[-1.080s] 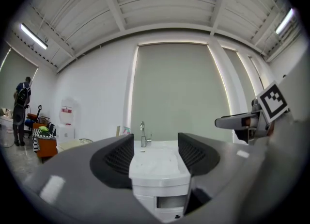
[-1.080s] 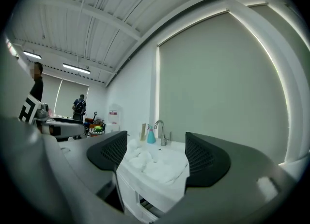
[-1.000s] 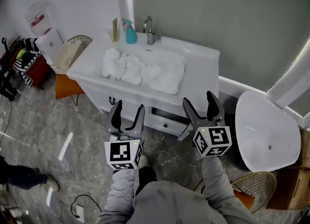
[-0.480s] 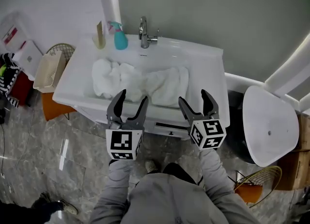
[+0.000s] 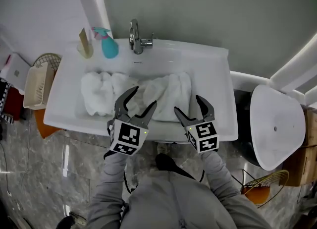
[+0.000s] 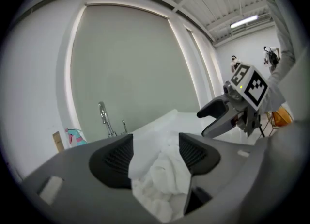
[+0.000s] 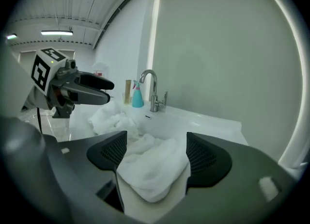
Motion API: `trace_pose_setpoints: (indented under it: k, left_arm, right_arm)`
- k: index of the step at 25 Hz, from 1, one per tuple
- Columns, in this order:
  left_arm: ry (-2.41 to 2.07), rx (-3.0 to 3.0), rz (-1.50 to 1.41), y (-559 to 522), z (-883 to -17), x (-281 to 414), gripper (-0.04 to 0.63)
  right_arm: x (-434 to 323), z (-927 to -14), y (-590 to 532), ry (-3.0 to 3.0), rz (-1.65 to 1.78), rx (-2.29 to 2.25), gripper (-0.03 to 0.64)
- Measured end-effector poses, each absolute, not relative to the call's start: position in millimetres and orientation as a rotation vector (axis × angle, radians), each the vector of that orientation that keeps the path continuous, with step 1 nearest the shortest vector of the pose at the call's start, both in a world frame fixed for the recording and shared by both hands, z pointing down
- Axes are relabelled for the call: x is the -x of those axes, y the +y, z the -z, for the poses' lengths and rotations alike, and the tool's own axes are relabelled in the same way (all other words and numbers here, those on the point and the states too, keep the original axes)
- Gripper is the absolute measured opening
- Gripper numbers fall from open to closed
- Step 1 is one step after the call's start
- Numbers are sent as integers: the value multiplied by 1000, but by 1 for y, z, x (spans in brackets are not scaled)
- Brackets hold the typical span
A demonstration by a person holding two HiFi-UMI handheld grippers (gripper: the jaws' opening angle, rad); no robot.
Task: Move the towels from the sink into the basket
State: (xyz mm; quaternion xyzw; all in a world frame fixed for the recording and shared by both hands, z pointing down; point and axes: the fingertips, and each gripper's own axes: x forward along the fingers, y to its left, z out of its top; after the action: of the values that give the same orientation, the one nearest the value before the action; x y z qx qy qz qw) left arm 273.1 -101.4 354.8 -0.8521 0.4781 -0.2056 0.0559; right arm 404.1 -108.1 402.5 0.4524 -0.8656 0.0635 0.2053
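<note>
Towels [image 5: 171, 90], white and crumpled, lie in the basin of the sink [image 5: 220, 99], spread from its left end to just right of centre. The left gripper [image 5: 141, 99] and right gripper [image 5: 188, 105] hang side by side over the front edge of the sink, both aimed toward the wall and tilted slightly down. On the left gripper the fingers [image 6: 114, 157] stand apart, and a bunched fold of towel shows in the gap between them. On the right gripper the fingers [image 7: 206, 155] likewise stand apart, with the right-hand towel showing between them. Neither pair presses on the cloth. The fingertips appear to be just clear of the towels, though the steep overhead angle leaves this uncertain. A chrome tap [image 5: 134, 37] rises at the back of the basin. To its left, a teal spray bottle [image 5: 107, 46] and a small tan holder [image 5: 85, 44] stand upright on the white bench [image 5: 62, 104] that surrounds the basin. The basket [image 5: 34, 88], cream-coloured with slotted walls, sits beside the left end of the bench, well apart from both grippers and from the towels. A white oval fixture [image 5: 275, 124] stands to the right of the sink. Grey sleeves [image 5: 116, 183] of the person holding the grippers fill the lower edge of the head view.
</note>
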Motion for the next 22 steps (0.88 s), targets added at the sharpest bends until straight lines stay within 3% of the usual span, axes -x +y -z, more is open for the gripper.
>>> trace_pose_setpoints:
  k: [6, 11, 22]
  left_arm:
    - [1128, 2553, 990, -156, -411, -288, 337]
    - [620, 2483, 1355, -169, -477, -313, 404]
    - [-85, 2239, 1637, -181, -569, -324, 521]
  right_arm:
    - [-386, -452, -132, -2304, -181, -1034, 370]
    - [-373, -500, -127, -2203, -272, -808, 451]
    - [-356, -565, -122, -1928, -245, -611, 546]
